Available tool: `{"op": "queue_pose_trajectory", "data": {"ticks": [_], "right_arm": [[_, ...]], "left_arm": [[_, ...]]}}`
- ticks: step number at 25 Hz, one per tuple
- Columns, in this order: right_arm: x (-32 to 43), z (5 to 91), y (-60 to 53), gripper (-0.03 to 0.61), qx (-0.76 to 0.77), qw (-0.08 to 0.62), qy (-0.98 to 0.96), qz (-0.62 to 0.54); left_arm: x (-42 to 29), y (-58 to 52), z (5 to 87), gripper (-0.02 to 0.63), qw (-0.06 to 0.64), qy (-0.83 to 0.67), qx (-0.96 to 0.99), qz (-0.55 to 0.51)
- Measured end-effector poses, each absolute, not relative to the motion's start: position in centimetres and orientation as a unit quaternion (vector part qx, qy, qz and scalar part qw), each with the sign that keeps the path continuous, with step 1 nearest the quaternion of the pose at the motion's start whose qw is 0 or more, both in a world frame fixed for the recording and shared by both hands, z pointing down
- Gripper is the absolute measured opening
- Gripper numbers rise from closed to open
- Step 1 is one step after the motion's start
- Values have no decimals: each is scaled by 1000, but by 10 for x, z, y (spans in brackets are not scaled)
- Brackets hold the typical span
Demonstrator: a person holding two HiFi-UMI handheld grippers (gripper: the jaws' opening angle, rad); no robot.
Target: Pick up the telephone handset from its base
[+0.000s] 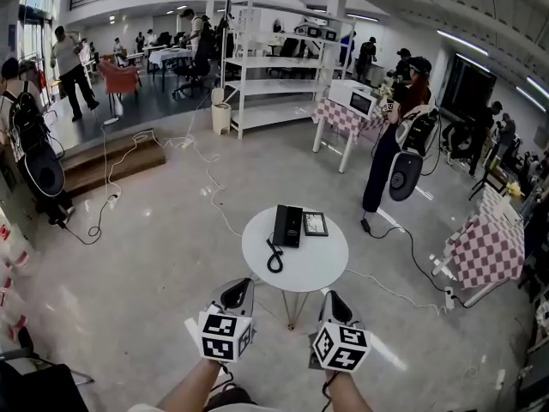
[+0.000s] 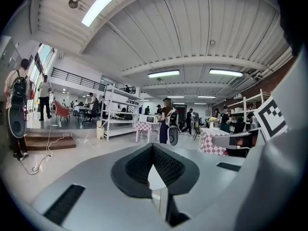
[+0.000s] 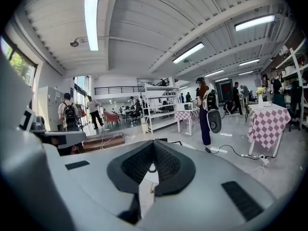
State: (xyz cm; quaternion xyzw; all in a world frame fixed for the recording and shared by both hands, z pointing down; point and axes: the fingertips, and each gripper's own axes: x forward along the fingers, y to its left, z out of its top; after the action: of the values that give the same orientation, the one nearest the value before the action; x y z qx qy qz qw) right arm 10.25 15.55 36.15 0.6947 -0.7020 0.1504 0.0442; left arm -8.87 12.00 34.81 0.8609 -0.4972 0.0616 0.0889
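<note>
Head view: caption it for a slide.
Shut left claw and shut right claw before a round table bearing a black telephone.

Bright, even light from ceiling strips [image 2: 103, 4] and windows [image 3: 18, 64] (heavy fisheye bending, dark corners)

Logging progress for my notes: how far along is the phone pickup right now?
Nothing done yet: the handset lies on its base on the round table. In hand: nothing; the left gripper and right gripper hover at the table's near edge, jaws together and empty. Left: reach in, open, grip the handset, lift it off.
</note>
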Motion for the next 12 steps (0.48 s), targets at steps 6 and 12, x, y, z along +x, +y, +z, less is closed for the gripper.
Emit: {"op": "queue_pose_trajectory", "data": {"ticks": [6,12], "right_arm": [[101,365,140,22,690,54,-706,152],[103,361,108,22,692,57,-706,137]], "left_arm": [[-87,99,349,15,96,-500,858,61],[-79,63,351,15,98,-492,864,52]]}}
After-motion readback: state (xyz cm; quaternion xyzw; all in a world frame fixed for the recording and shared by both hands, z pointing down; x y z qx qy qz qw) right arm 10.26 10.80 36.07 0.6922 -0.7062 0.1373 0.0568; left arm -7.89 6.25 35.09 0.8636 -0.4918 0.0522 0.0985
